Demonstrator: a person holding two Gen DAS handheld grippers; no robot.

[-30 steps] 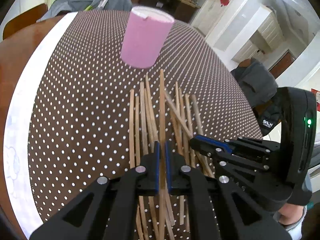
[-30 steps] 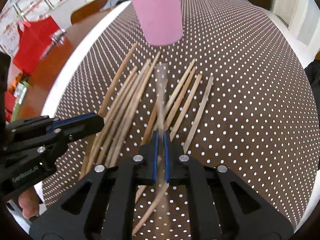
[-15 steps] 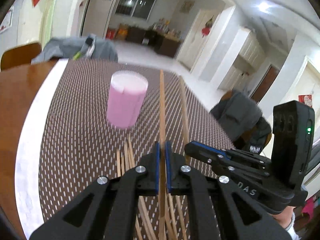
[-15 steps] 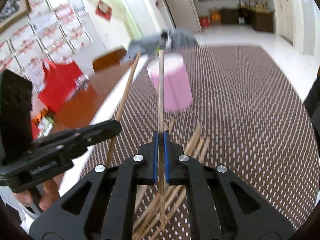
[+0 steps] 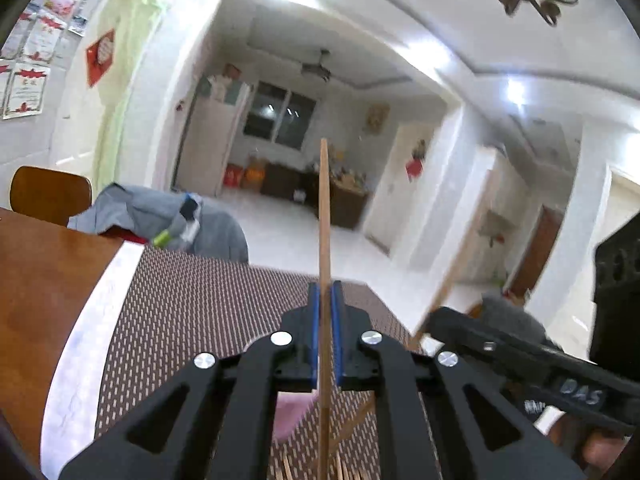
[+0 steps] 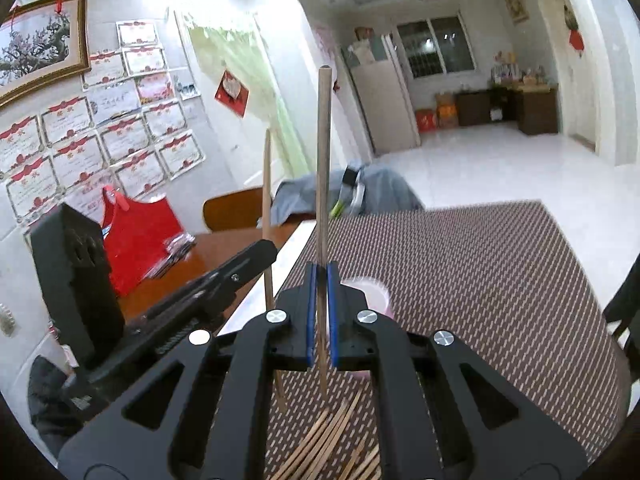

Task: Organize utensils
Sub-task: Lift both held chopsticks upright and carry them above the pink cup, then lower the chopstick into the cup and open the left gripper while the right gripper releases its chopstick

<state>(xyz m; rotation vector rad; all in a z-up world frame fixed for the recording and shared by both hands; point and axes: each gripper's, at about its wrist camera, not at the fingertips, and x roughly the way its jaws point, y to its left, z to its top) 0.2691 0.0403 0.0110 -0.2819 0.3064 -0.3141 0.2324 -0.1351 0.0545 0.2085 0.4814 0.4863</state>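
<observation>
Left hand-held gripper [image 5: 325,334]: clamped on one chopstick [image 5: 325,216], held upright above the bench [image 5: 192,300]. Right hand-held gripper [image 6: 319,312]: clamped on a second chopstick [image 6: 323,152], also upright. Pink cup [image 6: 376,294]: standing on the dotted cloth just beyond the right fingers. Loose chopsticks [image 6: 332,440]: heaped on the cloth below both grippers, near the cup.

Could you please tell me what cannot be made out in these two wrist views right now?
- Pink cylindrical cup: mostly hidden behind the right gripper; in the left view, only a blurred patch under the left gripper.
- Loose wooden chopsticks on the table: cut off by the bottom edge, count unclear.
- The right gripper's chopstick: blurred in the left view.
</observation>
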